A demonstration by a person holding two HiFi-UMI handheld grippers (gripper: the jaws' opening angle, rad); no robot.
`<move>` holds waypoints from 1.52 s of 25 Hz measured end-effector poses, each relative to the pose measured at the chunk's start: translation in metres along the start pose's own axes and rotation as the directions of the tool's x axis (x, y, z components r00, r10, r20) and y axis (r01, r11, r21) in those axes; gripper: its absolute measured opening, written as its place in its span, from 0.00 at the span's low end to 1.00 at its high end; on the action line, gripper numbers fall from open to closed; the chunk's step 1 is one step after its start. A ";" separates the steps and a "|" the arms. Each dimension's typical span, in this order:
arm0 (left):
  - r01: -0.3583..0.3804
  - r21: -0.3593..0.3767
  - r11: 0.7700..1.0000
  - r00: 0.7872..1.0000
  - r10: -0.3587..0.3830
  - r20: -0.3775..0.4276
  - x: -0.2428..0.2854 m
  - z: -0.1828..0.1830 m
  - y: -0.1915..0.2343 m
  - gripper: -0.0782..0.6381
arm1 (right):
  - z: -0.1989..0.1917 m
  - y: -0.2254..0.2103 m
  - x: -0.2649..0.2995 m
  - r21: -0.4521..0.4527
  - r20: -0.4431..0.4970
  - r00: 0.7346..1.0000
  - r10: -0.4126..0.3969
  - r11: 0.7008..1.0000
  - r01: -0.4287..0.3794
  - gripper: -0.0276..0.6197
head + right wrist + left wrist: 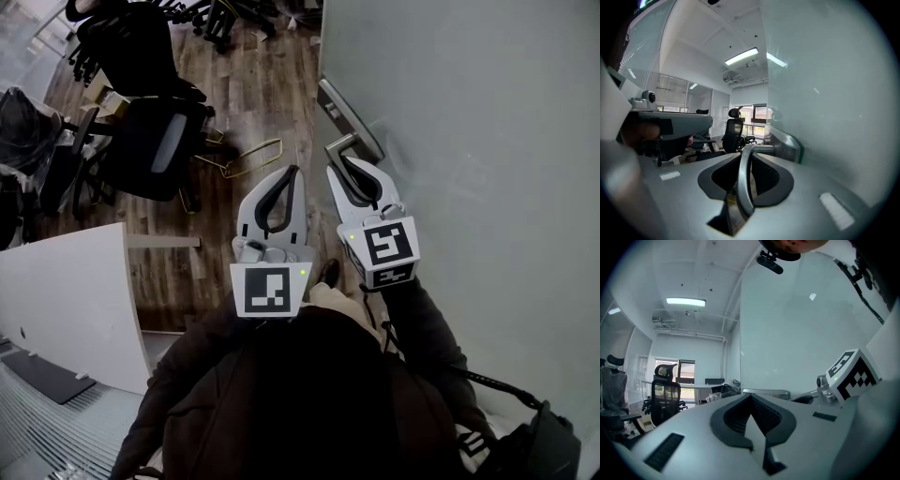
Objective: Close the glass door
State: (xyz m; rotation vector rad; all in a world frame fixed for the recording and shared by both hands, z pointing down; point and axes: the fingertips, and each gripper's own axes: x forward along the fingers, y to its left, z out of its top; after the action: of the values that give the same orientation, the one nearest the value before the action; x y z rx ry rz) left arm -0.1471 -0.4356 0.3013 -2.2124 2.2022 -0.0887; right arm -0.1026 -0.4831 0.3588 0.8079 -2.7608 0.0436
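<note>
The frosted glass door [469, 122] fills the right side of the head view, and its metal lever handle [339, 147] sticks out from the door's left edge. My right gripper [351, 169] is shut on that lever. In the right gripper view the lever [744, 180] runs between the dark pads, with the handle's mounting plate [785, 140] just ahead on the glass [829, 93]. My left gripper [292, 174] hovers beside it to the left, shut with nothing held. In the left gripper view its tips [751, 397] meet in front of the glass door [797, 333].
Black office chairs [150, 141] stand on the wood floor at the upper left. A gold wire frame [251, 156] lies on the floor near them. A white desk panel [70, 300] is at the lower left. The person's shoe [328, 272] shows below the grippers.
</note>
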 end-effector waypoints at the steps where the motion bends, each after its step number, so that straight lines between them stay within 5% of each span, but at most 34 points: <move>1: -0.001 -0.006 1.000 1.000 0.001 0.004 -0.011 -0.001 0.009 0.10 | -0.001 0.015 0.001 -0.001 -0.001 1.000 0.009 1.000 -0.009 0.15; 16: -0.044 0.016 0.999 0.999 0.044 0.014 -0.104 -0.007 0.038 0.10 | -0.002 0.119 -0.019 -0.045 0.018 0.992 0.128 0.991 -0.127 0.15; 24: -0.142 0.004 0.990 0.990 0.142 -0.004 -0.152 -0.015 0.036 0.10 | -0.007 0.162 -0.032 -0.057 0.009 0.981 0.192 0.980 -0.191 0.15; 29: -0.202 -0.013 0.979 0.979 0.202 -0.005 -0.228 -0.031 0.051 0.10 | -0.010 0.225 -0.043 -0.089 0.021 0.977 0.210 0.974 -0.207 0.15; 38: -0.275 -0.020 0.961 0.961 0.275 -0.025 -0.247 -0.034 0.064 0.10 | -0.011 0.235 -0.046 -0.078 0.013 0.961 0.277 0.958 -0.275 0.15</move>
State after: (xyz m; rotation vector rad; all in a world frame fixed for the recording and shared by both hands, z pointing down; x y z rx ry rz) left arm -0.2134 -0.1883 0.3248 -1.8987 2.5086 -0.0824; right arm -0.1876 -0.2594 0.3674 0.4007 -2.8578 -0.0179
